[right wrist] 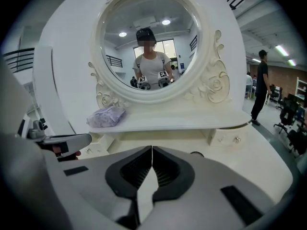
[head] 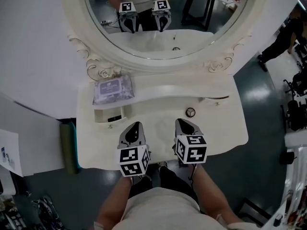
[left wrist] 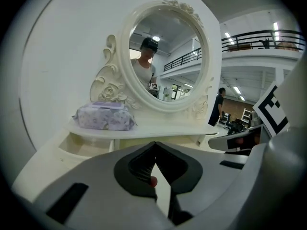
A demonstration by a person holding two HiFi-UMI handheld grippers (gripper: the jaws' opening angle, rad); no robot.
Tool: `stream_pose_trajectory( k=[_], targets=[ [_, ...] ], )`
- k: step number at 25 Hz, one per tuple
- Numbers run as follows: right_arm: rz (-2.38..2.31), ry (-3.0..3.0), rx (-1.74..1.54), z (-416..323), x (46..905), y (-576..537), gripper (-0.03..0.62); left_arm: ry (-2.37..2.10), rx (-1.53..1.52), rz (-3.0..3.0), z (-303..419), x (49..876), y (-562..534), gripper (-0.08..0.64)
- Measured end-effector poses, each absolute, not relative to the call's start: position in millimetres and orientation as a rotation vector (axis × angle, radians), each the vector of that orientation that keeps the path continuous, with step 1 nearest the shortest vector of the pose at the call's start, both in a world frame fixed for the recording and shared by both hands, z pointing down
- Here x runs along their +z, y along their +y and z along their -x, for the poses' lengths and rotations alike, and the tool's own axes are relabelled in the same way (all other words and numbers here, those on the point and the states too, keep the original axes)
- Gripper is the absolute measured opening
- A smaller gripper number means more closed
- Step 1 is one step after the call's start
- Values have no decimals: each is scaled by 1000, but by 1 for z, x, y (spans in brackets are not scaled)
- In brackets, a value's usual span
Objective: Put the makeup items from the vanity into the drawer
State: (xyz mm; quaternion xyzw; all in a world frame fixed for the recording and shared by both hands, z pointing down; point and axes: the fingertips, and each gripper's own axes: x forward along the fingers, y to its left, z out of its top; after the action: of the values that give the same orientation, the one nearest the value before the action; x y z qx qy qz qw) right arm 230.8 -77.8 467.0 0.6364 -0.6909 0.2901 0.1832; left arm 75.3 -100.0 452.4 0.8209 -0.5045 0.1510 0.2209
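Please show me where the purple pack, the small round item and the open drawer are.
purple pack point(head: 113, 90), head view, middle of its top face.
small round item point(head: 190, 112), head view, its centre.
open drawer point(head: 102, 114), head view, its pale inner floor.

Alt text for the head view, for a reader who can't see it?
Seen from above, the left tool and right tool hover shut and empty over a white vanity. A purple packet lies on its raised shelf at left, below an oval mirror, and a small round item sits ahead of the right tool.
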Motion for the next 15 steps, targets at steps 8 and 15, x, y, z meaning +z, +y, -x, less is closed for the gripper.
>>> stream_pose_trajectory(
  k=[8, 15],
  targets=[
    [-1873, -1840, 925, -279, 498, -68, 21, -1291, 498, -2268, -119, 483, -100, 11],
    [-1888, -1776, 999, -308, 524, -67, 85, -1248, 539, -2248, -146, 506, -105, 11]
  ],
)
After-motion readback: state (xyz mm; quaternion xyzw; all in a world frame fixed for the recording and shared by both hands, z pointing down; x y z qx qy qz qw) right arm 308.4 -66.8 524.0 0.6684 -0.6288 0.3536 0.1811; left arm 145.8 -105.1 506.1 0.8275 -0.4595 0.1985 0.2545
